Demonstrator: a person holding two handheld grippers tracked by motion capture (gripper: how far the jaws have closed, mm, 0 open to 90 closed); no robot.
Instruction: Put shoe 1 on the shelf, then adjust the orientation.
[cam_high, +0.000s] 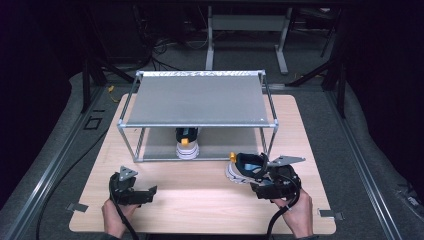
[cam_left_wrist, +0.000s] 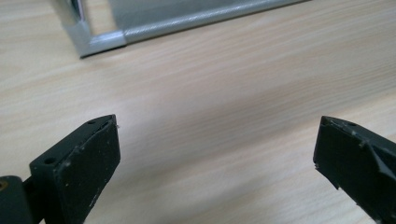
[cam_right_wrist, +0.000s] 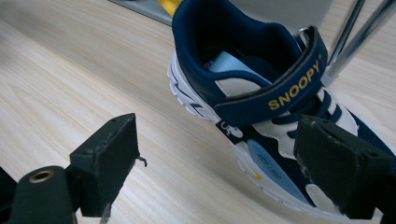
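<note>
A navy and white shoe (cam_high: 243, 169) lies on the wooden bench (cam_high: 200, 200), just in front of the right front leg of a metal shelf rack (cam_high: 197, 102). In the high view its heel, with a yellow pull tab, is at the left and its toe runs off to the right under the right gripper (cam_high: 260, 186), so its long axis lies roughly across the bench, a little slanted. In the right gripper view the shoe (cam_right_wrist: 261, 107) stands on its sole, its opening facing up and a strap reading SNOOPY across the top.

The right gripper's fingers (cam_right_wrist: 109, 161) are spread wide and released. One finger is over bare wood, apart from the shoe; the other is in front of the toe end, and whether it touches the shoe cannot be told. Nothing is clamped.

The left gripper (cam_high: 132, 192) is at the bench's near left, well apart from the shoe. Its fingers (cam_left_wrist: 86, 168) are also spread wide, with bare wood between them, holding nothing. A corner of the rack's base frame (cam_left_wrist: 100, 42) lies beyond them.

A second shoe (cam_high: 187, 145) stands on the rack's lower level, under the top shelf.
</note>
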